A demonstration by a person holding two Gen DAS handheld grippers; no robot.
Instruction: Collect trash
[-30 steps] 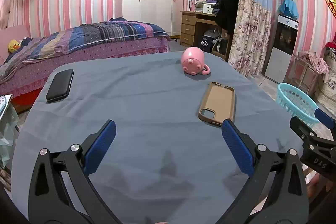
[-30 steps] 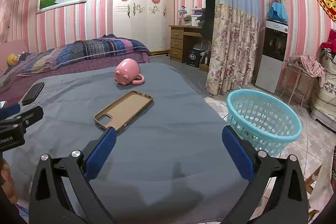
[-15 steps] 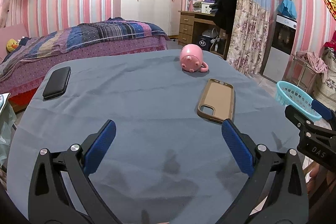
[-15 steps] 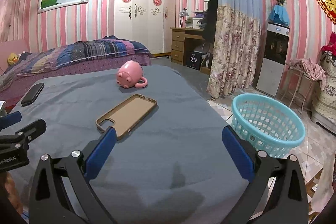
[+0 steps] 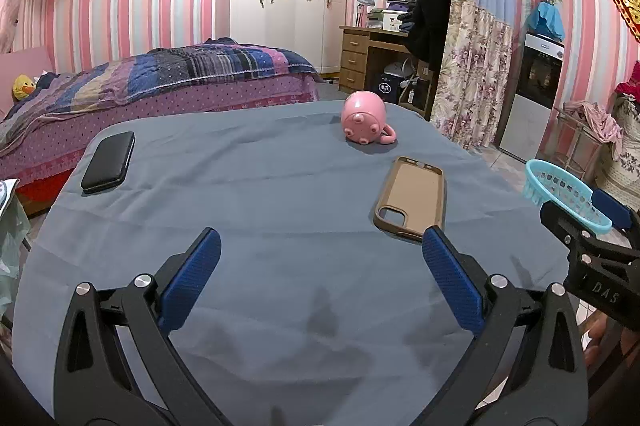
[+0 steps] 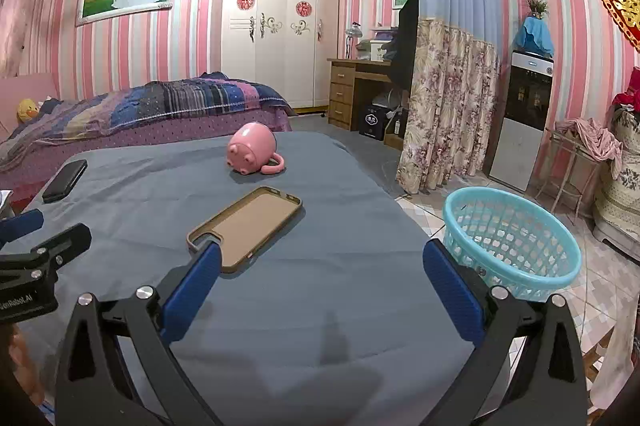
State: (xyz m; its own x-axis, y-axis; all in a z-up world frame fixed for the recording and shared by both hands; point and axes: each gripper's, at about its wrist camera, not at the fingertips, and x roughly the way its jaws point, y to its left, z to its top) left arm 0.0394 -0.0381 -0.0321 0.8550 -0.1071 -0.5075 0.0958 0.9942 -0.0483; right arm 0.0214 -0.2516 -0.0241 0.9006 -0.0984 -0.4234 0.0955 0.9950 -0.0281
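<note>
A tan phone case (image 5: 412, 200) lies face up on the blue-grey tablecloth (image 5: 256, 194); it also shows in the right wrist view (image 6: 246, 226). A pink pig mug (image 5: 364, 118) lies on its side behind it, also in the right wrist view (image 6: 252, 148). A turquoise basket (image 6: 512, 238) stands on the floor right of the table, its rim in the left wrist view (image 5: 560, 192). My left gripper (image 5: 320, 258) is open and empty over the near table. My right gripper (image 6: 320, 262) is open and empty, its left fingertip over the case's near end.
A black phone (image 5: 108, 166) lies at the table's far left, also in the right wrist view (image 6: 64, 180). A bed (image 5: 152, 82) stands behind the table. A desk (image 6: 360, 90), a floral curtain (image 6: 448, 114) and a water dispenser (image 6: 524, 114) stand at the right.
Both grippers have drifted slightly: the table items sit a little lower and more left in view than a second ago. Both stay open and empty.
</note>
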